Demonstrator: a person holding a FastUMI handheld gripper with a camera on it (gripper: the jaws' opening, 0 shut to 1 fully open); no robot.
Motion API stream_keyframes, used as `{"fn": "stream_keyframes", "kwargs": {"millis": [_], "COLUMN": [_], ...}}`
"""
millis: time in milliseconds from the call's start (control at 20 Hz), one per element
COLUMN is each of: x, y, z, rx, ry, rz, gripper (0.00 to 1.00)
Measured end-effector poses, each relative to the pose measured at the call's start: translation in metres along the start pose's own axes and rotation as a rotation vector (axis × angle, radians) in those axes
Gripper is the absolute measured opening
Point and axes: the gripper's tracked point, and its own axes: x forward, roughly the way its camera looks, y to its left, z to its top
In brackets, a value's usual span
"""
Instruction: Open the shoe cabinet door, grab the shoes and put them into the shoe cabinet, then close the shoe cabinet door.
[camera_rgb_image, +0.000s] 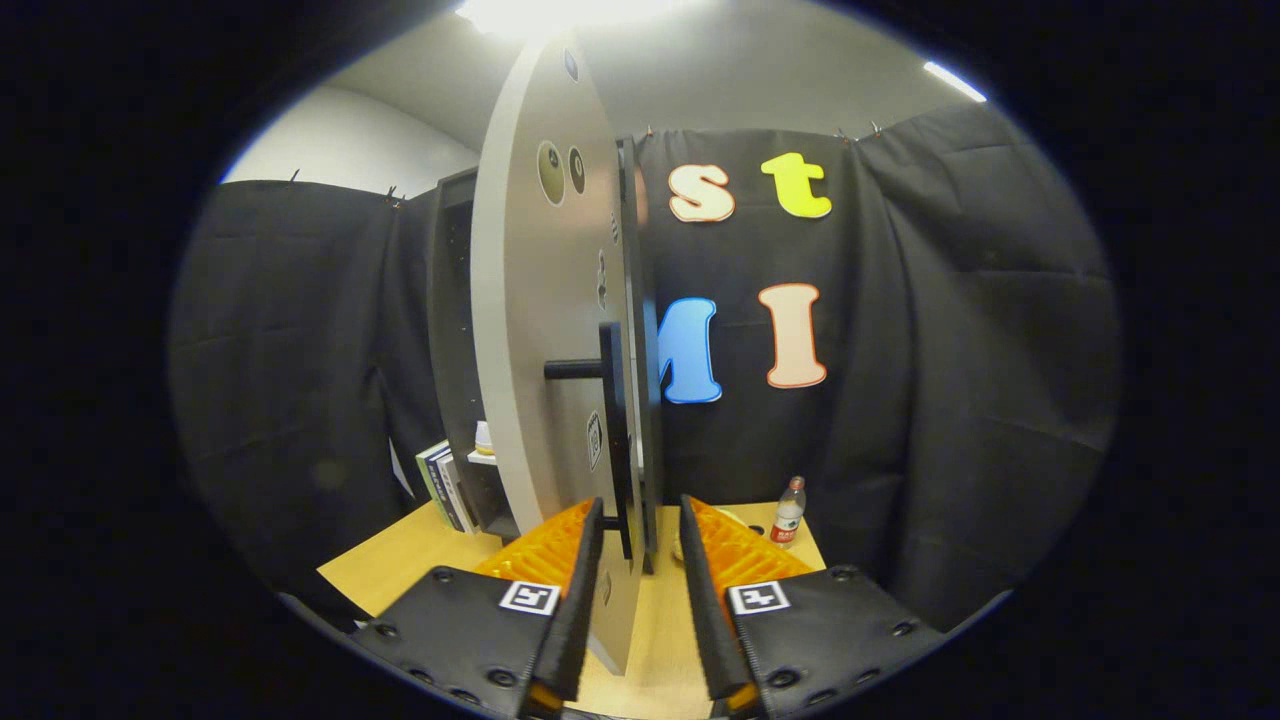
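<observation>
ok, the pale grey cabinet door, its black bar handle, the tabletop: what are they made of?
Pale grey cabinet door: looks like painted or laminated board, matte, flat slab edge between the gripper fingers, which stand open around it.
Black bar handle: likely metal, possibly plastic; satin, slim straight bar on a round post.
Light wood-tone tabletop: probably wood-look laminate, smooth and even.

Cabinet door (540, 330) stands edge-on, hiding most of the cabinet (452, 330) interior behind it. Tool (640, 560) fingers spread either side of the door's edge; contact cannot be told. A pale item (683, 545) on the worktop (420, 555) is mostly hidden by the right finger (700, 560). Books (445, 485) partly covered.
</observation>
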Motion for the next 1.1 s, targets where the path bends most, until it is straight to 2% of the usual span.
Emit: {"fn": "stream_keyframes", "kwargs": {"millis": [100, 300, 450, 700, 850, 1100], "x": [0.006, 0.013, 0.015, 0.011, 0.014, 0.009], "y": [-0.011, 0.005, 0.022, 0.031, 0.033, 0.043], "z": [0.014, 0.026, 0.028, 0.014, 0.004, -0.029], "rx": [-0.044, -0.062, -0.055, -0.107, -0.130, -0.095], "ry": [-0.076, -0.153, -0.175, -0.125, -0.092, 0.032], "rz": [-0.034, 0.034, 0.091, 0.151, 0.161, 0.158], "gripper": [0.57, 0.88, 0.92, 0.97, 0.97, 0.98]}}
